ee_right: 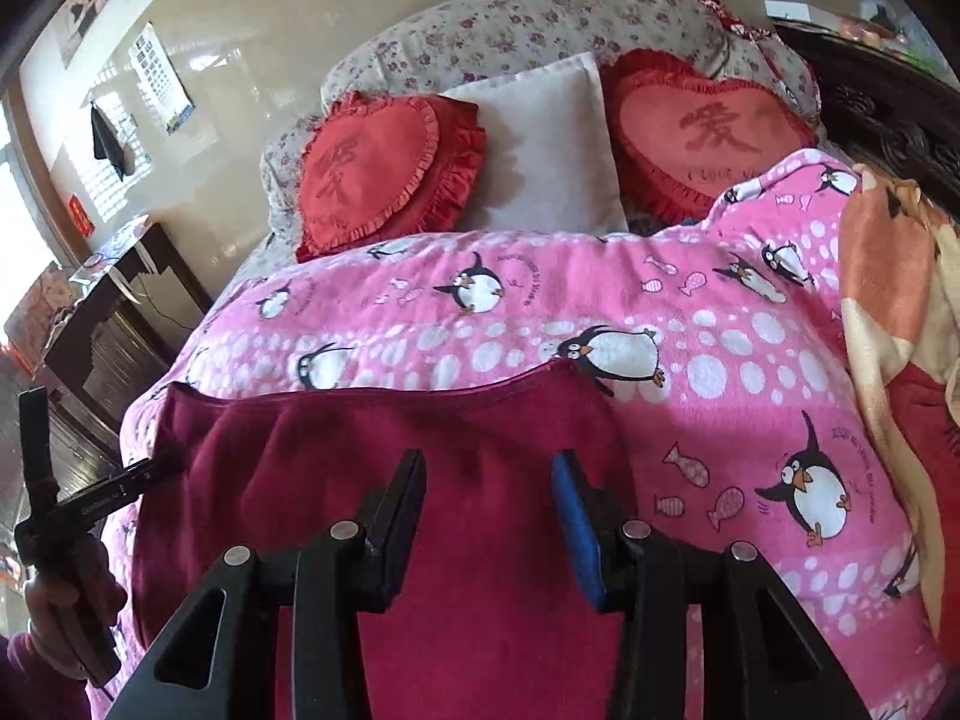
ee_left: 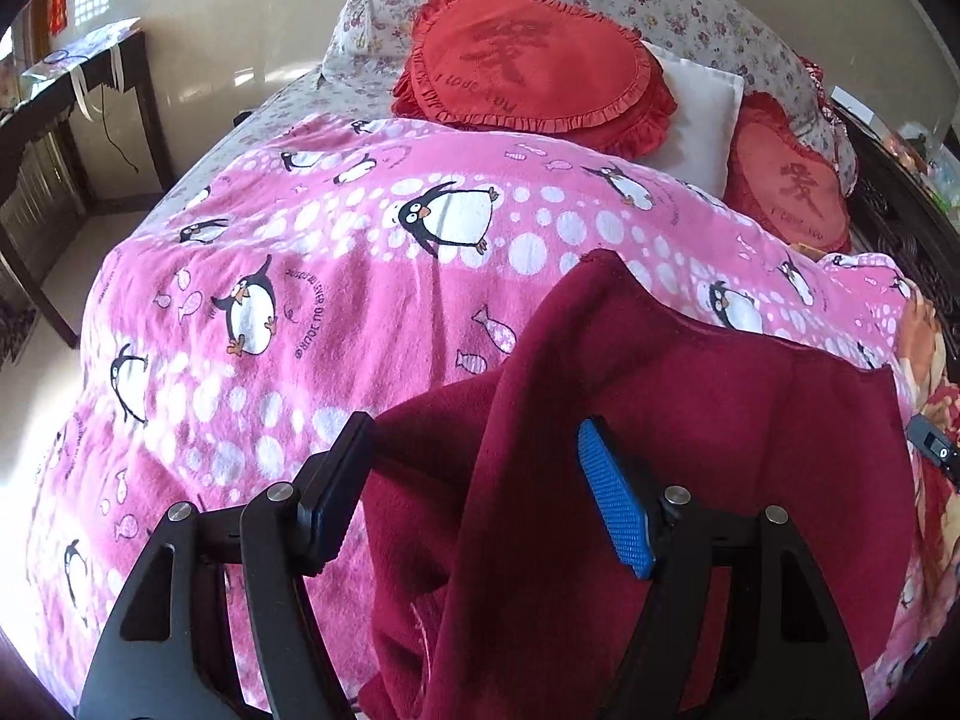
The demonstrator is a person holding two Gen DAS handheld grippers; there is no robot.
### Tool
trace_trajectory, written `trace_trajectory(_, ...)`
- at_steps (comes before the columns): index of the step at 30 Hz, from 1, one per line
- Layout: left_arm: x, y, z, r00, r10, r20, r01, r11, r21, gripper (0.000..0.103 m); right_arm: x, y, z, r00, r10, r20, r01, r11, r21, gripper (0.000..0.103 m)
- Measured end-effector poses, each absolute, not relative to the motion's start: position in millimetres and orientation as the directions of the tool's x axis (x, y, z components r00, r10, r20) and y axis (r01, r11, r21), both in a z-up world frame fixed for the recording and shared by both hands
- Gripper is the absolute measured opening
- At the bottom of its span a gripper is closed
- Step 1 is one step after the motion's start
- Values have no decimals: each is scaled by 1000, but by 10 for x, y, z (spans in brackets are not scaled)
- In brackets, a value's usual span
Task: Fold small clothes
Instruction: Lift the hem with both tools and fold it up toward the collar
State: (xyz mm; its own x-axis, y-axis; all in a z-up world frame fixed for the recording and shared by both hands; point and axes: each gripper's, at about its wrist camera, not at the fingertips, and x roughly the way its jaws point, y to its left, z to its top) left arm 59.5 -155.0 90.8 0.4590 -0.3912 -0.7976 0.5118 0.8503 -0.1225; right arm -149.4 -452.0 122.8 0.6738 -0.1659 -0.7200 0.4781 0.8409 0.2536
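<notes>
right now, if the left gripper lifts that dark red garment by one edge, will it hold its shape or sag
The dark red garment would probably sag: it already drapes in soft folds. Its fuzzy surface likely grips the pink penguin blanket, so it may drag.

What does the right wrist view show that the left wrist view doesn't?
Only the right wrist view: a hand holding the left tool's handle at the maroon garment's left edge, and a wall calendar. Only the left wrist view: a raised fold of garment between the left tool's open pads. Both: the pink penguin blanket, red heart cushions and white pillow.
</notes>
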Motion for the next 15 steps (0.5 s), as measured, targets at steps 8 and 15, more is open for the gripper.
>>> trace_trajectory(8, 315, -1303, 1002, 448, -398, -800, 520, 845, -129, 71, -1586, -3965, 1269, 672, -92, -735, 403, 878, 258, 42)
trace_trajectory(15, 131, -1100, 974, 441, -387, -810, 524, 843, -118, 71, -1556, -3976, 1010, 625, -104, -773, 454, 855, 252, 42)
